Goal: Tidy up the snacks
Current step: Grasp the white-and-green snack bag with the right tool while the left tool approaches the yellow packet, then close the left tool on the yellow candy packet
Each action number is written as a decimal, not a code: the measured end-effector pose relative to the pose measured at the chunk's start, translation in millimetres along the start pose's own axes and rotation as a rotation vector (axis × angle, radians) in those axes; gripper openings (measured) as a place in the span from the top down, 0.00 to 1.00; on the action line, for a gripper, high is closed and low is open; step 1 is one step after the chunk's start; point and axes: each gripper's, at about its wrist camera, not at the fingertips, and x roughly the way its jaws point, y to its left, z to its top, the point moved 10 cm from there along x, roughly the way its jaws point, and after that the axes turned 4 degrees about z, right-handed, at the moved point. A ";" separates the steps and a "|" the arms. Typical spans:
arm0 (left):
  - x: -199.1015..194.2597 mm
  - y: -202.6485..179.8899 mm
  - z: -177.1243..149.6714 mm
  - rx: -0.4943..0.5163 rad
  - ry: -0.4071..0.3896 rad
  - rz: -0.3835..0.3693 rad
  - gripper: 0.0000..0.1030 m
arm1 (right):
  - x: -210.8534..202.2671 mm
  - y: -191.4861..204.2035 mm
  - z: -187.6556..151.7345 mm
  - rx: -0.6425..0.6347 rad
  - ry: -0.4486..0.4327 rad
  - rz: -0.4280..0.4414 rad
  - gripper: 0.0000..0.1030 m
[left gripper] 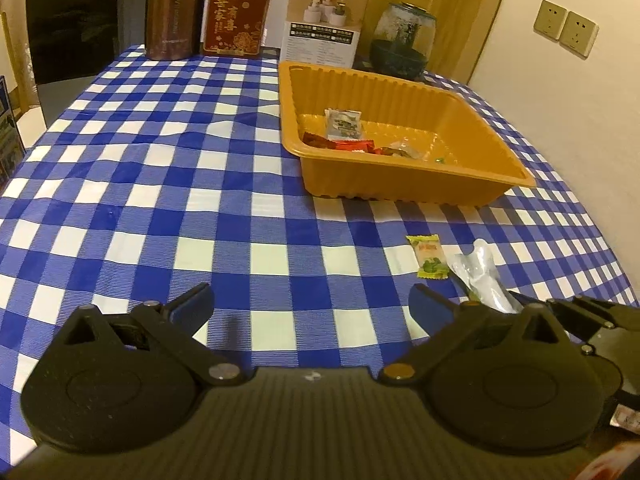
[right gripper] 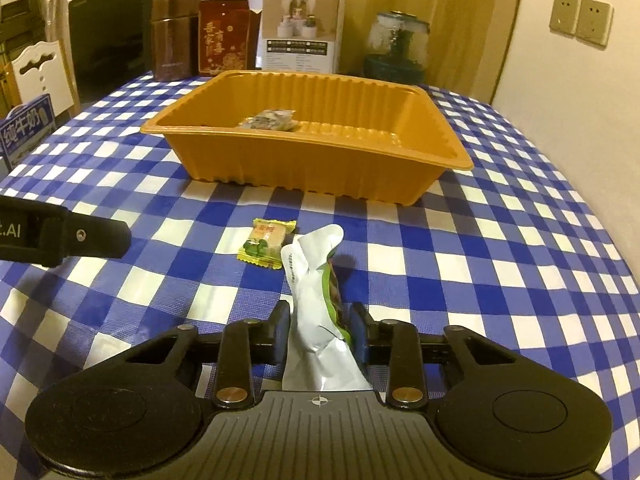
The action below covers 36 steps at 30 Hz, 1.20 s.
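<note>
The right hand-held gripper (right gripper: pixel 320 334) pinches the silver snack packet (right gripper: pixel 316 312); lift it straight, then carry it over the orange tray (right gripper: pixel 320 160)

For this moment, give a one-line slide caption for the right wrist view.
Right gripper clamps a crumpled silver-and-green snack pouch above the blue-checked tablecloth, facing the orange plastic tray.

Silver packet (right gripper: pixel 316 320) lower end hidden behind right gripper (right gripper: pixel 320 336) body. Tray (right gripper: pixel 308 160) near wall hides most snacks inside from right view. Packet print too small to read.
</note>
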 end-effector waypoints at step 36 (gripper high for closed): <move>51.9 -99.3 13.2 0.131 -0.039 -0.107 0.50 | -13.8 -80.7 0.8 0.269 -0.013 -0.069 0.75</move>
